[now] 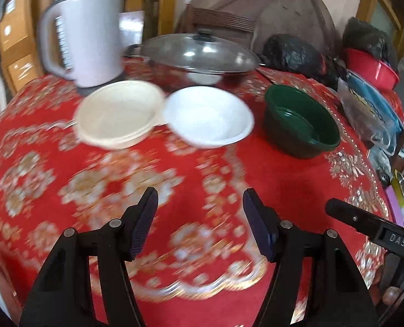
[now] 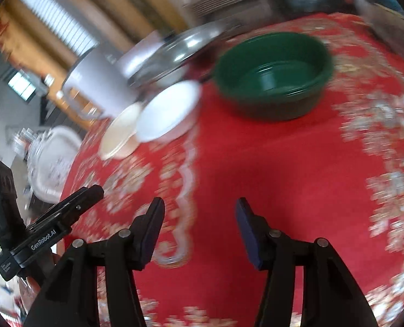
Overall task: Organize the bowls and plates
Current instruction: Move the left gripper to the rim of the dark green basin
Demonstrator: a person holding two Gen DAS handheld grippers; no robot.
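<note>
On the red patterned tablecloth (image 1: 152, 169) stand a cream plate stack (image 1: 118, 113), a white bowl (image 1: 208, 115) touching its right side, and a dark green bowl (image 1: 301, 121) further right. My left gripper (image 1: 200, 204) is open and empty, hovering well in front of them. My right gripper (image 2: 200, 212) is open and empty, in front of the green bowl (image 2: 274, 75). The white bowl (image 2: 167, 110) and cream plates (image 2: 121, 133) show at the left of the right wrist view. The right gripper's finger (image 1: 365, 222) shows at the right of the left wrist view, and the left gripper's body (image 2: 51, 226) at the left of the right wrist view.
A white kettle (image 1: 87, 35) stands behind the cream plates. A steel pot with a glass lid (image 1: 202, 54) stands behind the white bowl. Black bags (image 1: 292, 53), a red basin (image 1: 371, 66) and packets (image 1: 365, 109) crowd the table's right edge.
</note>
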